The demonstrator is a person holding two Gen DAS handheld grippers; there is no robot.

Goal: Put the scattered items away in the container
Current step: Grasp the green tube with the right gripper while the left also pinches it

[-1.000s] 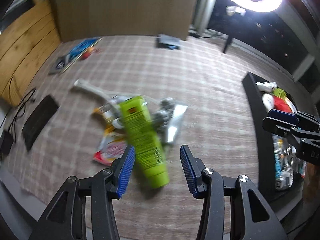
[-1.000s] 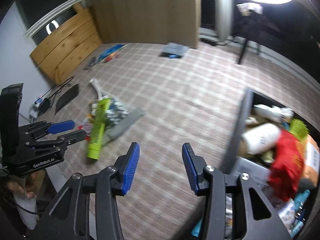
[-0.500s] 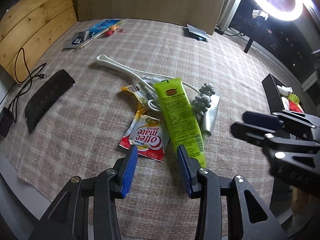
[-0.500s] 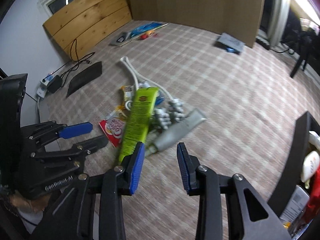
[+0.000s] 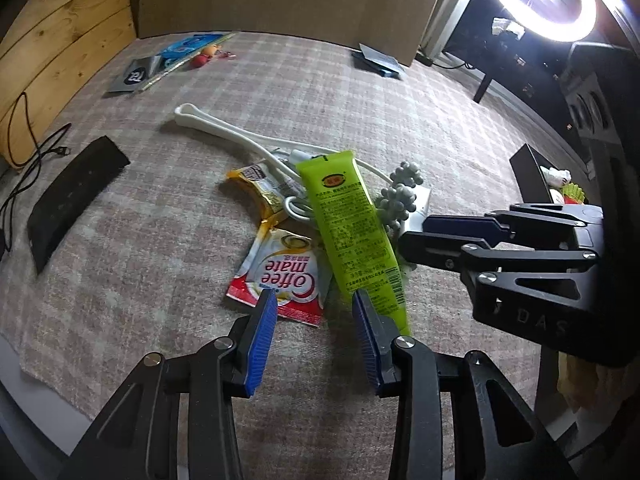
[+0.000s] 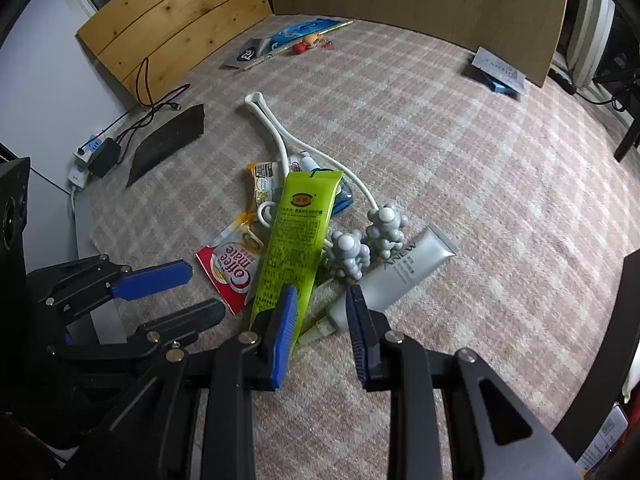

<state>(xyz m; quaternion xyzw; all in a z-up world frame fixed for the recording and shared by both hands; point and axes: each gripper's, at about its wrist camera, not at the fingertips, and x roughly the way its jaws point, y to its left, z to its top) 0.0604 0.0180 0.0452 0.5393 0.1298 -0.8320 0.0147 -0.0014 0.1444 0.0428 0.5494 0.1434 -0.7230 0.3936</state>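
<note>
A: Sachet point(image 5: 286, 276), red and white, lies leftmost in the pile on the checked surface point(image 5: 160, 240). Left tongs point(image 5: 314, 334) hover over its near edge, released, with nothing pinched between the blue pads.

B: And next along?

A: Green tube point(image 5: 352, 236), lying lengthwise over the sachet's right side and across a white looped cord point(image 5: 224, 130).

B: Right tongs?

A: Right tongs point(image 6: 320, 326) are closing, not yet gripping. Their left pad sits over the green tube's near end; the cap end of a silver tube point(image 6: 394, 276) lies between the pads.

B: Beyond that?

A: Grey knobbly toys point(image 6: 366, 240) touch the silver tube. The container point(image 5: 528, 172), black and already holding things, stands well apart at far right.
</note>
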